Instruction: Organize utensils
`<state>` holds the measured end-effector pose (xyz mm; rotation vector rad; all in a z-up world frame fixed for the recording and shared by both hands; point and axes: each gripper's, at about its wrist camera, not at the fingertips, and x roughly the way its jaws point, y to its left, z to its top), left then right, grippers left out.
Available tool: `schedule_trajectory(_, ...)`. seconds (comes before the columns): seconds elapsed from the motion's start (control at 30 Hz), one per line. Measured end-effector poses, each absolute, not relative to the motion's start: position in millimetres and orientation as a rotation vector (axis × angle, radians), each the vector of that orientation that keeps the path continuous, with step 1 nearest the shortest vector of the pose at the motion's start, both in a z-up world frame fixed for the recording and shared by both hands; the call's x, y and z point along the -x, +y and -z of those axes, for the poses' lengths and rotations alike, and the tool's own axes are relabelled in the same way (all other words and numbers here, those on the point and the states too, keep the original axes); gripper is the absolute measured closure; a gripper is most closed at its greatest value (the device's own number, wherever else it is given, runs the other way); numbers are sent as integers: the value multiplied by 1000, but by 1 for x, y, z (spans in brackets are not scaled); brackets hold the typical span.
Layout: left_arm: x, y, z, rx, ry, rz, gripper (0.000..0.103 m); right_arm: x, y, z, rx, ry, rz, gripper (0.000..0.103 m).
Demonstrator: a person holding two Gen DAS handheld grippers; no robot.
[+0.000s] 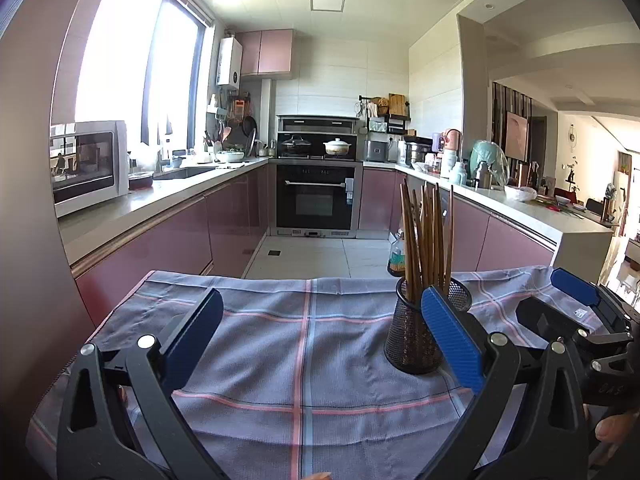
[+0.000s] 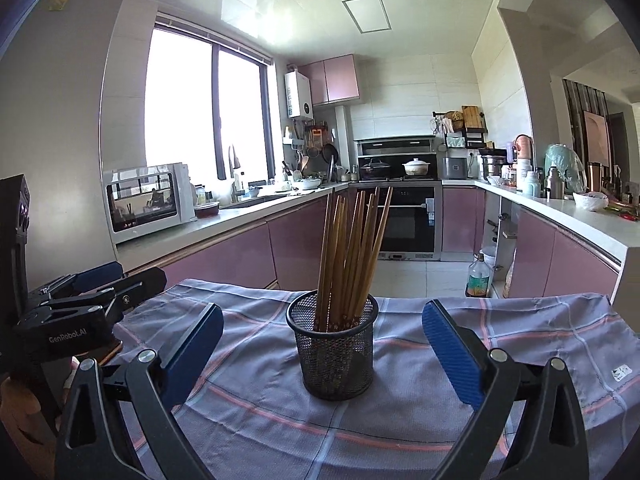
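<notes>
A black mesh cup point(image 2: 334, 354) stands upright on the checked cloth point(image 2: 260, 420) and holds several brown wooden chopsticks point(image 2: 352, 248). My right gripper point(image 2: 322, 344) is open and empty, its blue pads point(image 2: 450, 354) apart on either side of the cup, a little in front of it. In the left wrist view the cup point(image 1: 416, 332) and its chopsticks point(image 1: 426, 232) sit just behind the right pad point(image 1: 452, 332). My left gripper point(image 1: 322, 340) is open and empty over bare cloth point(image 1: 300, 360). The right gripper's body point(image 1: 580, 312) shows at the far right.
The cloth covers a table whose far edge point(image 2: 400, 300) faces a kitchen aisle. Pink cabinets and counters point(image 2: 240, 216) line both sides, with an oven point(image 2: 404, 220) at the back. A bottle point(image 2: 478, 276) stands on the floor. The left gripper's body point(image 2: 72, 312) is at the left.
</notes>
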<state>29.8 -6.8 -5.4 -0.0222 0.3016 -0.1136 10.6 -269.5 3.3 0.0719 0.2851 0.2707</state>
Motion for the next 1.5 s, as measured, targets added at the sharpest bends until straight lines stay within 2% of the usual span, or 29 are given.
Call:
schedule_trajectory(0.47, -7, -13, -9, 16, 234, 90, 5, 8, -267, -8, -72, 222, -266, 7)
schedule_trajectory(1.5, 6, -15, -14, 4, 207, 61, 5, 13, -267, -9, -71, 189, -254, 7)
